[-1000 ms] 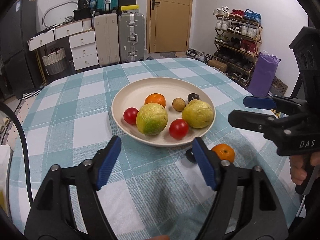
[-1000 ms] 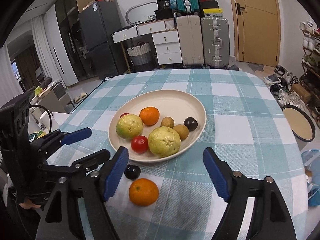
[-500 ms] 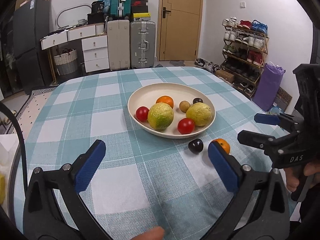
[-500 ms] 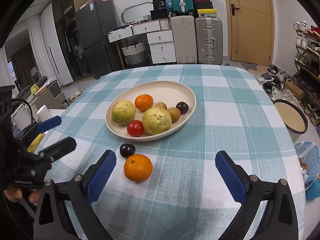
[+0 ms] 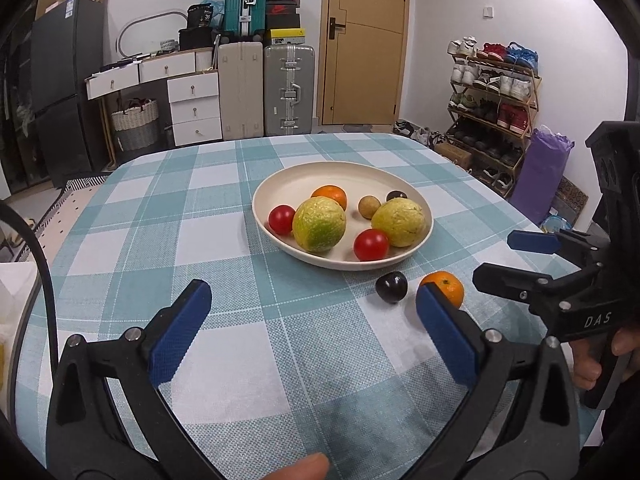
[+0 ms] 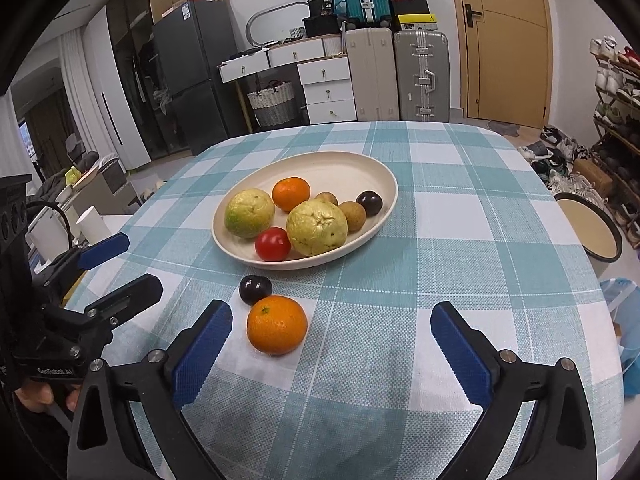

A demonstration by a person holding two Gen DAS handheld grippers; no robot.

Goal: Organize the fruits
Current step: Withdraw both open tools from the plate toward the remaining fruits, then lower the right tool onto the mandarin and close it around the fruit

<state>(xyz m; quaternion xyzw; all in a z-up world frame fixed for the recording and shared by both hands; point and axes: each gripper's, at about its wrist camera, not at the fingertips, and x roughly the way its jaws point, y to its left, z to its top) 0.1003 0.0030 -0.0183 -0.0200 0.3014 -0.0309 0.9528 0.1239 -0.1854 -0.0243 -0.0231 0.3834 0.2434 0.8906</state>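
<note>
While both grippers hang with fingers spread, the loose orange [image 6: 277, 324] — outside the plate's [image 6: 384, 184] near rim — lies nearest the right gripper [image 6: 331, 340].

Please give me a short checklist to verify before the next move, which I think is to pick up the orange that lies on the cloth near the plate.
1. Right tongs open and empty: ok.
2. Left tongs open and empty: ok.
3. Loose orange lies free on the tablecloth, nothing on top of it: ok.
4. Orange centred between the right tongs' fingers: not ok, it sits close to the left-hand finger.
5. Dark plum clear of the orange: cannot tell, they look very close or touching.
6. Free room in the plate for more fruit: ok, the far part is bare.
</note>
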